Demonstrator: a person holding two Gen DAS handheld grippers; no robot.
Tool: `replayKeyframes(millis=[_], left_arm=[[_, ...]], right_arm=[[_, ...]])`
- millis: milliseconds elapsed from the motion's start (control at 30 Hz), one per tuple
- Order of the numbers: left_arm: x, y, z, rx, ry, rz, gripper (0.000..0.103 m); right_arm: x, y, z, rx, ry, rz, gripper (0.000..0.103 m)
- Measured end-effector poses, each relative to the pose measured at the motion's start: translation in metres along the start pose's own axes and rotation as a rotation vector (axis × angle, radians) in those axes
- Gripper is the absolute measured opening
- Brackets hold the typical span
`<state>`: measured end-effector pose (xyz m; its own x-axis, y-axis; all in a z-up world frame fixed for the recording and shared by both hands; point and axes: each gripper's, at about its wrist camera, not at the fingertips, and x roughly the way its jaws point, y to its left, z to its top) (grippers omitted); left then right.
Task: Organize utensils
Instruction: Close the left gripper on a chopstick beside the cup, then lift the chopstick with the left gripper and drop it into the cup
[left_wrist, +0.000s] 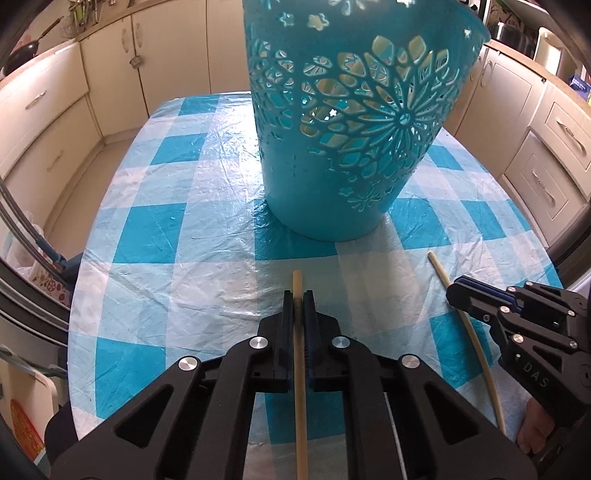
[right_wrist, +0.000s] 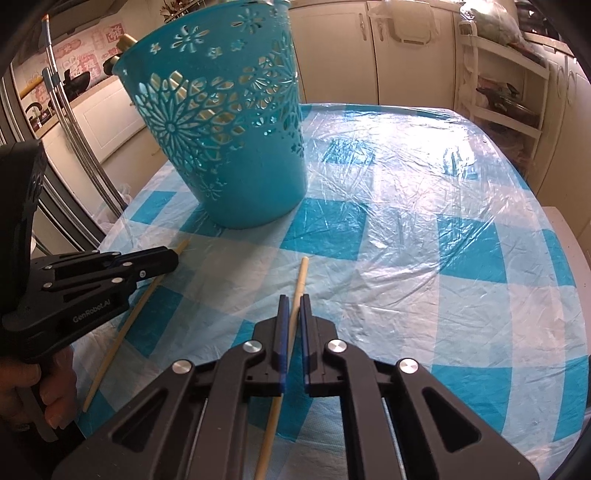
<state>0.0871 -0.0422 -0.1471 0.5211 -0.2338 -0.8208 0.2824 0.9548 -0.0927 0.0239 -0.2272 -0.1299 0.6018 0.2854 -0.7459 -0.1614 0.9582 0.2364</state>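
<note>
Two pale wooden chopsticks lie low over a table (left_wrist: 177, 258) with a blue-and-white checked cloth. My left gripper (left_wrist: 298, 297) is shut on one chopstick (left_wrist: 296, 281), whose tip pokes out past the fingers toward the teal cut-out basket (left_wrist: 314, 192). From the right wrist view, that left gripper (right_wrist: 174, 254) sits left of centre, with its chopstick (right_wrist: 122, 332) trailing back toward the table edge. My right gripper (right_wrist: 293, 300) is shut on the second chopstick (right_wrist: 301, 275). It also shows as the right gripper (left_wrist: 453, 290) on its chopstick (left_wrist: 476, 343). The basket (right_wrist: 258, 192) stands upright just beyond both.
Cream kitchen cabinets (left_wrist: 48, 122) ring the table. A white shelf rack (right_wrist: 509, 110) stands right of it, and metal poles (right_wrist: 74, 122) rise at its left edge. A person's hand (right_wrist: 55, 391) grips the left tool's handle. Checked cloth (right_wrist: 443, 221) stretches to the right of the basket.
</note>
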Motion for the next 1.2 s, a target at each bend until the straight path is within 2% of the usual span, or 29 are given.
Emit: replayKeyframes(millis=[167,267,400,500,633,833,933,1033,1133,1167,1200], left_arm=[[-0.022,0.012,-0.002,-0.058,-0.035,-0.096,0.005],[-0.047,0.025,-0.001,-0.114,-0.091,-0.176,0.005],[-0.098,0.042,0.014,-0.168,-0.208,-0.271,0.005],[-0.144,0.049,0.035,-0.179,-0.332,-0.324,0.005],[-0.177,0.044,0.066,-0.159,-0.436,-0.345,0.005],[-0.202,0.031,0.104,-0.120,-0.506,-0.355,0.004],[-0.212,0.026,0.111,-0.099,-0.525,-0.348,0.003],[-0.214,0.029,0.112,-0.098,-0.507,-0.320,0.003],[-0.191,0.048,0.097,-0.166,-0.394,-0.262,0.004],[-0.174,0.057,0.088,-0.202,-0.337,-0.235,0.006],[-0.152,0.064,0.080,-0.228,-0.258,-0.212,0.013]], right_arm=[[-0.001,-0.005,-0.001,0.026,-0.001,0.024,0.007],[-0.001,-0.006,-0.001,0.033,-0.002,0.030,0.007],[0.000,-0.007,-0.001,0.035,-0.003,0.032,0.007],[0.000,-0.008,0.000,0.042,-0.003,0.040,0.006],[-0.001,-0.013,-0.001,0.050,-0.004,0.051,0.006],[-0.002,-0.019,0.000,0.060,-0.006,0.068,0.006],[-0.002,-0.021,0.000,0.062,-0.006,0.073,0.007],[-0.002,-0.024,0.000,0.067,-0.006,0.081,0.007],[-0.002,-0.023,0.000,0.060,-0.007,0.086,0.009],[-0.002,-0.022,0.000,0.056,-0.007,0.088,0.011],[-0.002,-0.021,0.000,0.052,-0.008,0.091,0.012]])
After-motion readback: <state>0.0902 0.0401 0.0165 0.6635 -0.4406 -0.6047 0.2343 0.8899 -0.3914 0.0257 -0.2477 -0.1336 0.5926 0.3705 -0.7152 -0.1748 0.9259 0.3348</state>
